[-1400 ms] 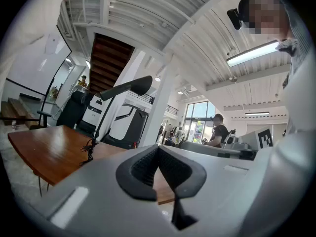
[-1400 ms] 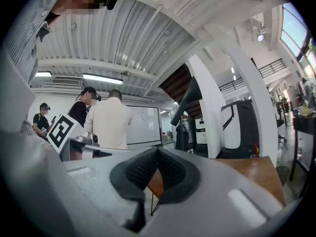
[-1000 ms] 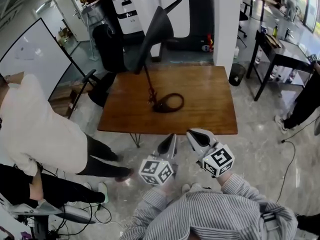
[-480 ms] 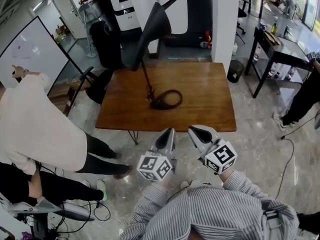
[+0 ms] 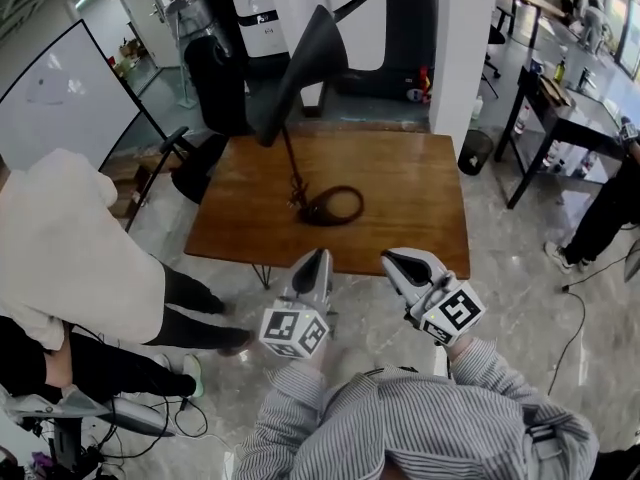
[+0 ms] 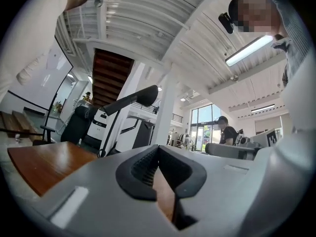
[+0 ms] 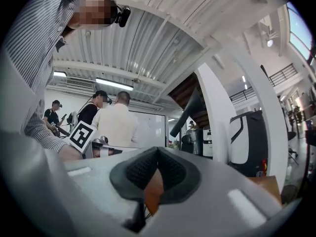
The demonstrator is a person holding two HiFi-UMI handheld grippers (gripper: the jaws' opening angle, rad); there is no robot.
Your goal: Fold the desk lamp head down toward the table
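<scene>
Worktop (image 5: 410, 193): rectangular, glossy brown wood. Desk lamp (image 5: 305, 68) stands near its middle, with a matte dark conical head raised high, a thin stem and a ring-shaped base lying flat. Left hand-held gripper (image 5: 318, 258) and right hand-held gripper (image 5: 398, 260), grey plastic, are both clenched and empty, well apart from the lamp.

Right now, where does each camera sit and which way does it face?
Head view: on the person's head, looking steeply down at the table and desk lamp; the striped sleeves, left gripper and right gripper show.
Left gripper view: on the left gripper, looking along its shut jaws over the table toward the desk lamp.
Right gripper view: on the right gripper, looking along its shut jaws toward the desk lamp.
Shared: all show the desk lamp.
</scene>
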